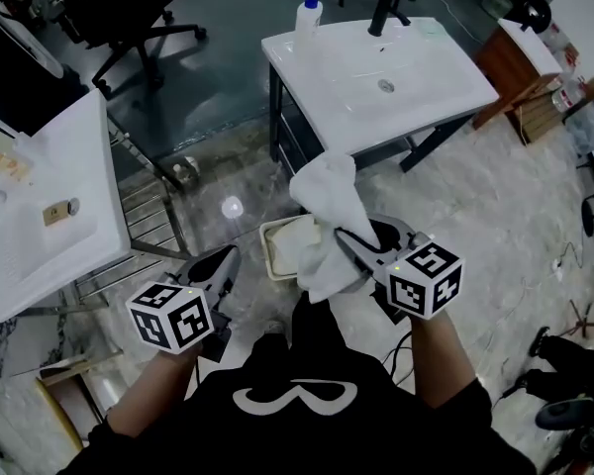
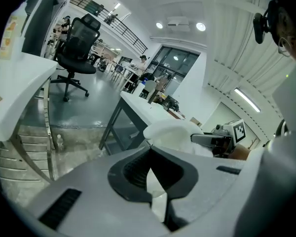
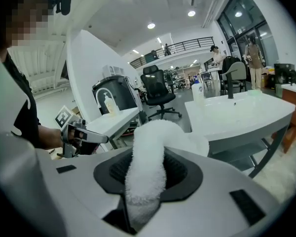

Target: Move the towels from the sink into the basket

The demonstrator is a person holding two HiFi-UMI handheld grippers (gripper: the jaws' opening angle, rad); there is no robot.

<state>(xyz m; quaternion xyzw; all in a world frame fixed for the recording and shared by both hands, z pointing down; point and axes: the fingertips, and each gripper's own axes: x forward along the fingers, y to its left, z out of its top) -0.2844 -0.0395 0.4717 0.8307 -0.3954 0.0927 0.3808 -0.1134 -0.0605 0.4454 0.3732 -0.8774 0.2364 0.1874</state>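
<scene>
The right hand-held gripper [image 1: 348,245] is clamped on a white towel [image 1: 327,206]. In the right gripper view the terry cloth fills the gap between the dark pads and bulges up past the jaw tips in a thick roll. Its lower end runs out of sight down between the jaws. From the head view the towel covers the jaw tips completely, so only the gripper's body and marker cube show behind it.

The towel hangs in the air over a cream basket [image 1: 273,255] that stands on the floor [image 1: 495,226], just off the near left corner of the sink [image 1: 356,92]. Only the basket's left rim and part of its inside show. The towel hides its right side, and what lies in it cannot be made out.

The left hand-held gripper [image 1: 226,265] is low and to the left of the basket, apart from it. Its jaws meet at the tips with nothing between them, and only a narrow pale slit shows behind the tips in the left gripper view. That view also catches the towel and the other gripper at its right side, partly cut off by the gripper's own grey body.

At the sink's far edge stand a black faucet [image 1: 386,8] and a soap bottle [image 1: 308,13].
</scene>
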